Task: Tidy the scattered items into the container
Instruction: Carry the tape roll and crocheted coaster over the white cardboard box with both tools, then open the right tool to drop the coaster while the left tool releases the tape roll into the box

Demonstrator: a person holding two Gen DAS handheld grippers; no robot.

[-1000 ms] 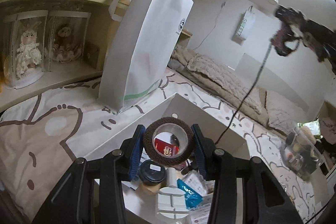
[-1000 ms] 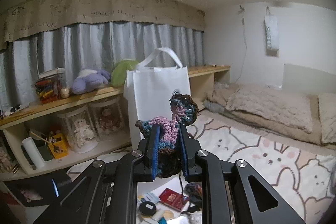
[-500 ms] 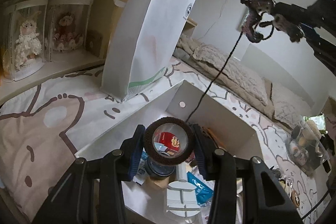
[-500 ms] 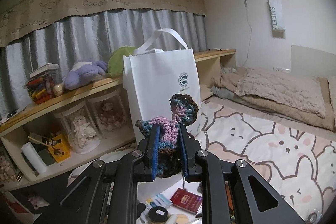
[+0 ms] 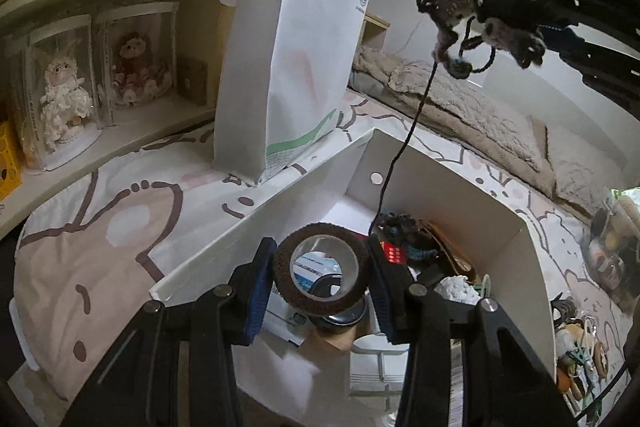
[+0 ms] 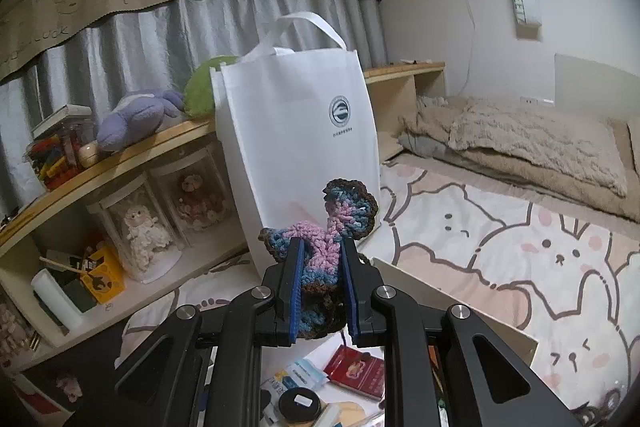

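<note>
While left gripper [image 5: 320, 281] jaws clamp tape roll [image 5: 320, 277] above box [image 5: 516, 239] rim, right gripper [image 6: 322, 291] jaws pinch crochet piece [image 6: 324, 259], seemingly clear overhead.

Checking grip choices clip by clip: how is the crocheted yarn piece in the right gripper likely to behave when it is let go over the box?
The crocheted piece is probably floppy: it bunches between the right gripper fingers and droops. It looks light, so it should land softly. Its trailing yarn strand already hangs into the box and may snag on things there.
</note>
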